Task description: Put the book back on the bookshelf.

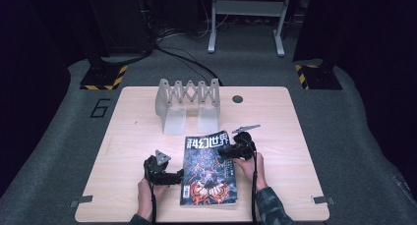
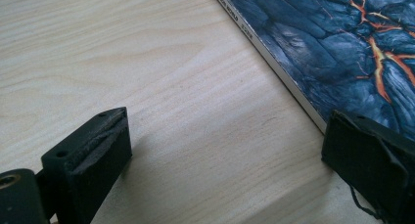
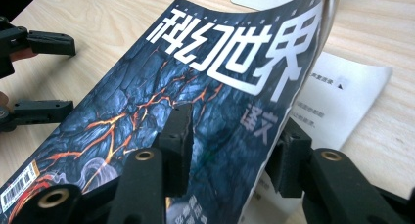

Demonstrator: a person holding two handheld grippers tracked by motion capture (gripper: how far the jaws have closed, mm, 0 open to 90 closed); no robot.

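A magazine with a dark blue cover, orange cracks and white characters lies flat on the near middle of the table. My left gripper rests at its left edge. In the left gripper view this gripper is open wide, one jaw over bare wood and the other at the magazine's spine edge. My right gripper is at the magazine's right edge. In the right gripper view, the gripper has its jaws partly apart on either side of the front cover, which curls up off a white inner page.
A grey folding rack stands at the back of the wooden table, with a small round hole to its right. The person's hands come in from the near edge. My left gripper shows beyond the magazine.
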